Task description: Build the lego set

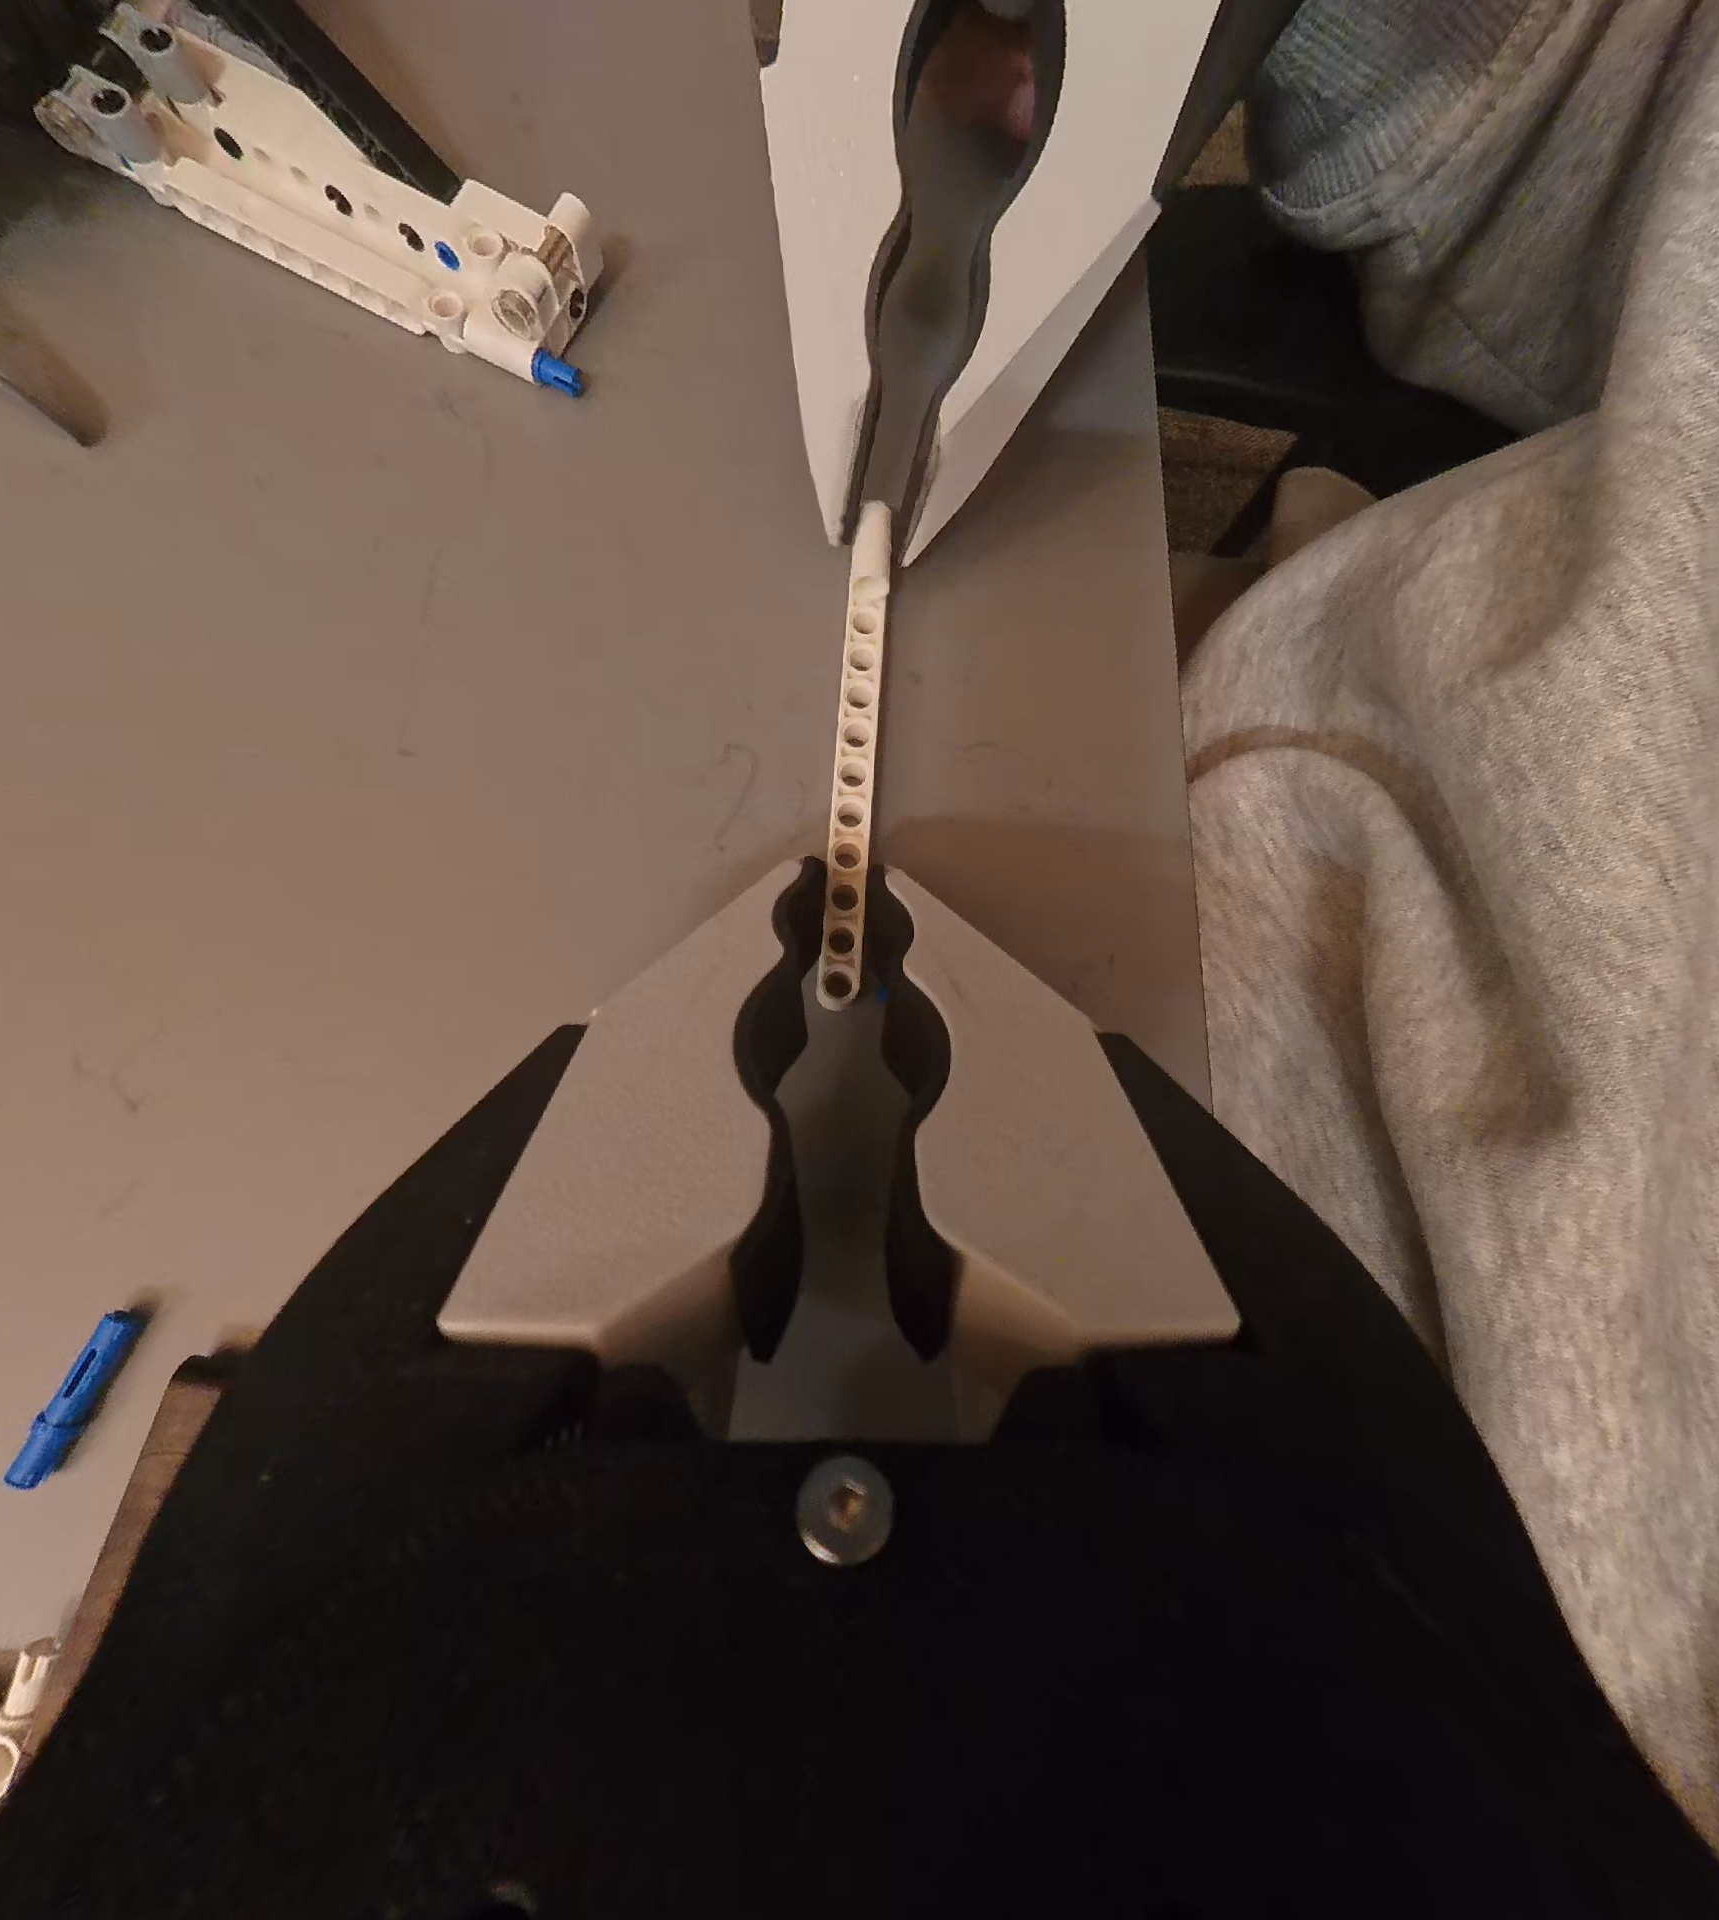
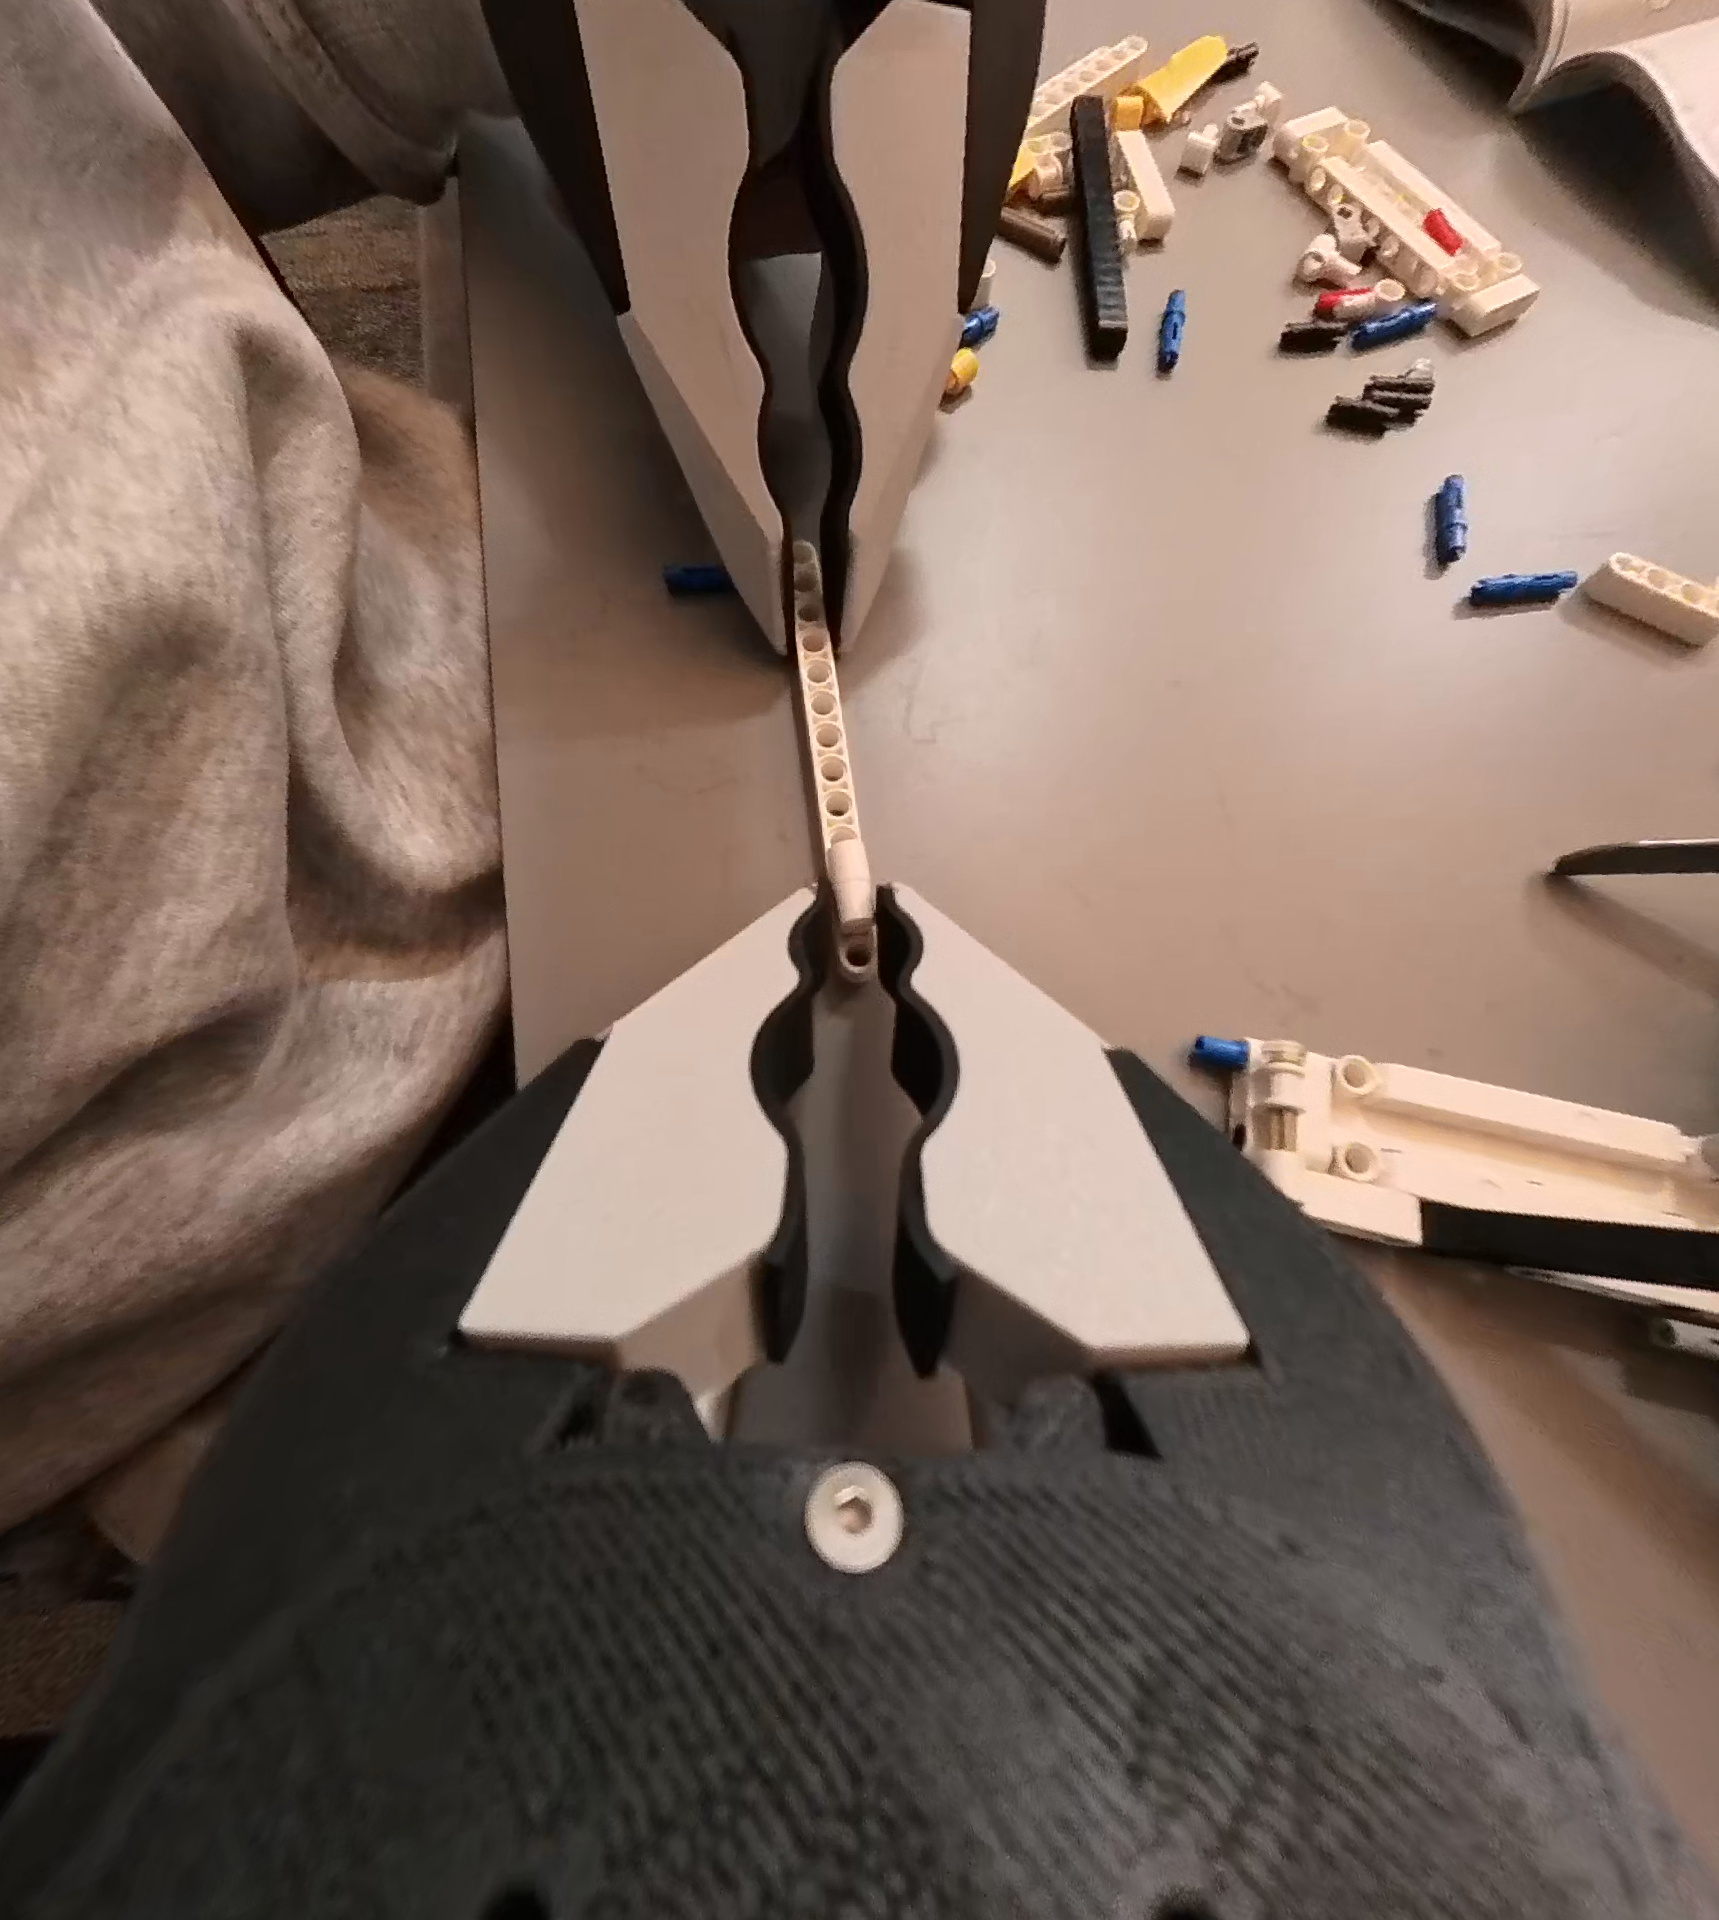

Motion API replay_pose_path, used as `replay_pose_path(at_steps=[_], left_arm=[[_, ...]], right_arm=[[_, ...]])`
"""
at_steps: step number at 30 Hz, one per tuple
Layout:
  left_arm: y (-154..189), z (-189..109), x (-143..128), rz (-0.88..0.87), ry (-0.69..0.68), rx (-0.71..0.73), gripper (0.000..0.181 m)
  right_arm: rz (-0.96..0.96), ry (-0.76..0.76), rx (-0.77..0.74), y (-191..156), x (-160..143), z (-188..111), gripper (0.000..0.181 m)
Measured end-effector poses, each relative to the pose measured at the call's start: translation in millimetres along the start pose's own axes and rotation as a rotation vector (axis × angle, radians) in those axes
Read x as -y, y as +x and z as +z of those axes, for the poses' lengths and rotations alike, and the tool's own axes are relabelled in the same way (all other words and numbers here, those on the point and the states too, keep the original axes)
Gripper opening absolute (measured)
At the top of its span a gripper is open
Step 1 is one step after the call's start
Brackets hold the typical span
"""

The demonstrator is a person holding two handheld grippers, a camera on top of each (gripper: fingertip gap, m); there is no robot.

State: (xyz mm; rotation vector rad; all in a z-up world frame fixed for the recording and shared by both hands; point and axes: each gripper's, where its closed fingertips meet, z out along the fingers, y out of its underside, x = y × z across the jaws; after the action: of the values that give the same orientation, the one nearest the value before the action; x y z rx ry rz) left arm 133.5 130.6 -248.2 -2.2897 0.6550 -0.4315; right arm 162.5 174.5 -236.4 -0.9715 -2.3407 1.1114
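A long white beam [image 1: 857,727] with a row of holes is held in the air above the grey table [image 1: 367,727], between my two grippers. My left gripper [image 1: 847,873] is shut on its near end, where a bit of blue shows beside the beam. My right gripper [image 1: 876,535] comes from the far side. In the right wrist view, my right gripper [image 2: 853,894] is shut on a small white connector [image 2: 853,920] at the end of the beam [image 2: 824,727]. The left gripper [image 2: 808,623] holds the beam's other end.
A partly built white assembly [image 1: 315,208] lies on the table and also shows in the right wrist view [image 2: 1457,1153]. Blue pins [image 1: 70,1392] and a pile of loose parts [image 2: 1250,208] are scattered about. An open booklet [image 2: 1717,156] lies far right. A person's grey clothing [image 1: 1509,935] borders the table edge. Tip to tip, the grippers are about 6 cm apart.
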Motion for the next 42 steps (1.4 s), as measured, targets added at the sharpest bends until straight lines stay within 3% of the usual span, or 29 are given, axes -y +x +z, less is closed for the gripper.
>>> replay_pose_path(at_steps=[18,28,31,39,42], left_arm=[[1,1,1,0.002,0.000,0.007,0.007],[1,1,1,0.006,-0.001,0.011,0.007],[1,1,1,0.010,-0.001,0.014,0.007],[-2,1,2,0.002,-0.005,0.037,0.007],[-2,-4,17,-0.012,0.058,0.059,0.015]], right_arm=[[0.138,0.000,0.071,4,-1,-1,0.006],[0.047,0.000,0.000,3,-1,-1,0.007],[0.046,0.001,-0.010,4,-2,-3,0.015],[0.046,0.005,-0.001,3,-2,-4,0.006],[0.055,0.005,0.003,3,-2,-3,0.006]])
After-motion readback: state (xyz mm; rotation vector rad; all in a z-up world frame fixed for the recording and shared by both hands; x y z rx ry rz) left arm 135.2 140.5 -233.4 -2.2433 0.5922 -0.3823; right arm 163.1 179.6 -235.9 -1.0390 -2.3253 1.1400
